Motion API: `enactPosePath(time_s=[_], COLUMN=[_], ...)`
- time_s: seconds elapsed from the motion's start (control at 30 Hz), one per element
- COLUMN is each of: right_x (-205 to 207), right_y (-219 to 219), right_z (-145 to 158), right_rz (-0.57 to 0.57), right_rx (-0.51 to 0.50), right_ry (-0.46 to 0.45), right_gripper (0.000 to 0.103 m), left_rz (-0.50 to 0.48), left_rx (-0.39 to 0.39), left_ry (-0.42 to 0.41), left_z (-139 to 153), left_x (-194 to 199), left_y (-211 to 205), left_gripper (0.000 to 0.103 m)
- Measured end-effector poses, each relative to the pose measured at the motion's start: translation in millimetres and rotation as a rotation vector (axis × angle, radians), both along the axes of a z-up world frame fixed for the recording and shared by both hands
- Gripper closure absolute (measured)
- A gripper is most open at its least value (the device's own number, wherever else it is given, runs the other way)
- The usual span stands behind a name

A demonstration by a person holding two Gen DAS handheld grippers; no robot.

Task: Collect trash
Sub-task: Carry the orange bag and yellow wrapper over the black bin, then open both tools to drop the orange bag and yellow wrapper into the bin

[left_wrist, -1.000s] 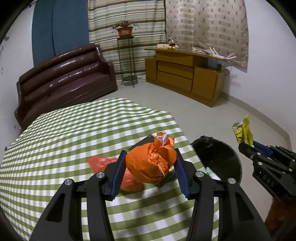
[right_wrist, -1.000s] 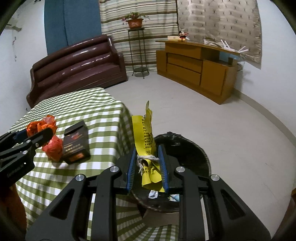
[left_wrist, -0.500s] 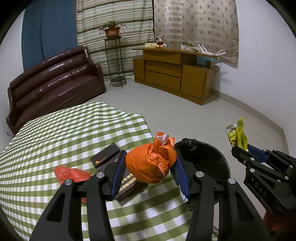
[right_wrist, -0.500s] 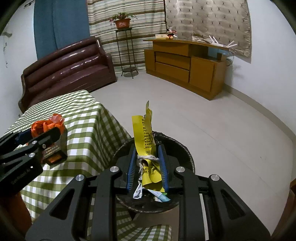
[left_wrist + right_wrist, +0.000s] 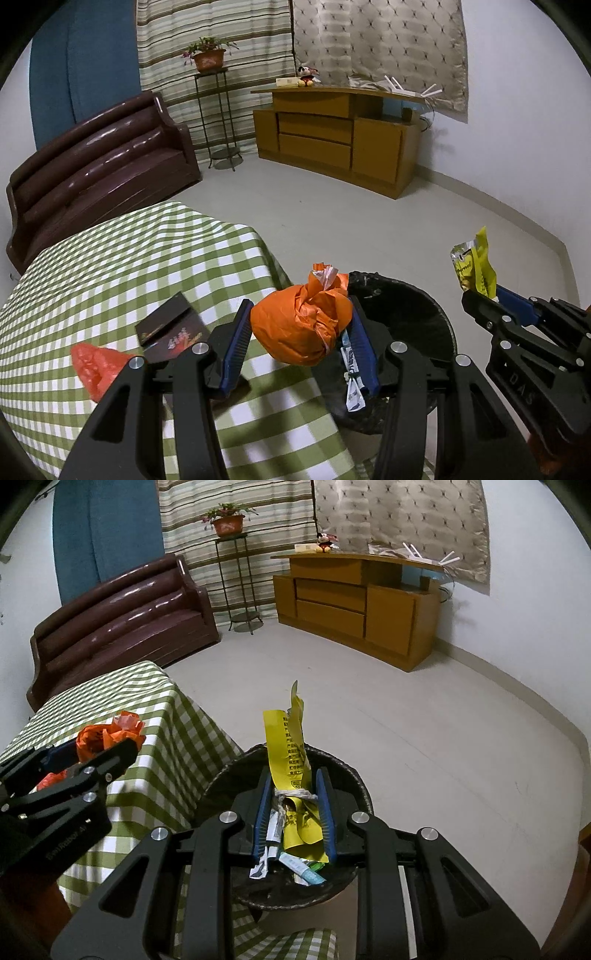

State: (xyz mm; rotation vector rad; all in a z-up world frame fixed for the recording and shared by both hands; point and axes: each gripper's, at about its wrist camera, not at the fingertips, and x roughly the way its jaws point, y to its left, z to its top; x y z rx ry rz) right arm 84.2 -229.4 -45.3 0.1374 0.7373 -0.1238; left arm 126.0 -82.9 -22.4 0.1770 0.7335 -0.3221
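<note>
My left gripper (image 5: 301,328) is shut on a knotted orange plastic bag (image 5: 301,325), held just over the table corner beside the black bin (image 5: 406,314). My right gripper (image 5: 291,805) is shut on a yellow wrapper (image 5: 286,753) tied with string, held above the black bin (image 5: 351,775), which holds several bits of litter. In the left wrist view the right gripper (image 5: 480,299) shows at the right with the yellow wrapper (image 5: 474,267) sticking up. In the right wrist view the left gripper (image 5: 99,747) and the orange bag (image 5: 107,734) show at the left.
The table wears a green checked cloth (image 5: 110,266). On it lie a red plastic scrap (image 5: 94,363) and a dark flat box (image 5: 168,328). A brown sofa (image 5: 99,155), a plant stand (image 5: 216,122) and a wooden cabinet (image 5: 332,136) stand by the far walls across pale floor.
Both grippers have shifted right toward the bin, each keeping its load. The orange bag went from mid-table to the table corner; the yellow wrapper now hangs over the bin's middle.
</note>
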Motion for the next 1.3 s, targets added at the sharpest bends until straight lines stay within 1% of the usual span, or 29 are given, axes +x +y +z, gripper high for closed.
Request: enactPosePath(time_s=[0.47, 0.83, 0.93, 1.0, 1.03, 1.07, 1.13, 1.23, 1.3], right_x=[10, 12, 12, 12, 13, 13, 12, 11, 11], right_y=[-11, -17, -17, -17, -18, -19, -20, -21, -21], right_z=[-11, -17, -18, -18, -18, -18, -19, -19, -19], right_rz=[-0.035, -0.049, -0.051, -0.053, -0.055, -0.058, -0.062, -0.063, -0.063], right_rx=[0.02, 0.029, 0.029, 0.029, 0.03, 0.032, 0.033, 0.033, 0.031], right_ry=[0.018, 0.024, 0.024, 0.024, 0.024, 0.023, 0.019, 0.017, 0.017], right_gripper=[0.08, 0.079, 0.078, 0.078, 0.077, 0.072, 0.069, 0.069, 0.069], left_rz=[-0.014, -0.015, -0.017, -0.018, -0.016, -0.015, -0.014, -0.015, -0.015], left_rx=[0.032, 0.054, 0.056, 0.056, 0.055, 0.055, 0.054, 0.056, 0.054], left_ry=[0.036, 0.057, 0.055, 0.055, 0.056, 0.056, 0.059, 0.059, 0.059], left_z=[-13, -16, -16, -17, -17, -18, -19, -21, -20], left_x=[13, 21, 21, 21, 21, 21, 21, 20, 20], left_y=[-25, -32, -32, -33, -32, -32, -33, -33, -33], left_gripper=[0.053, 0.051, 0.05, 0.045, 0.044, 0.043, 0.043, 0.042, 0.039])
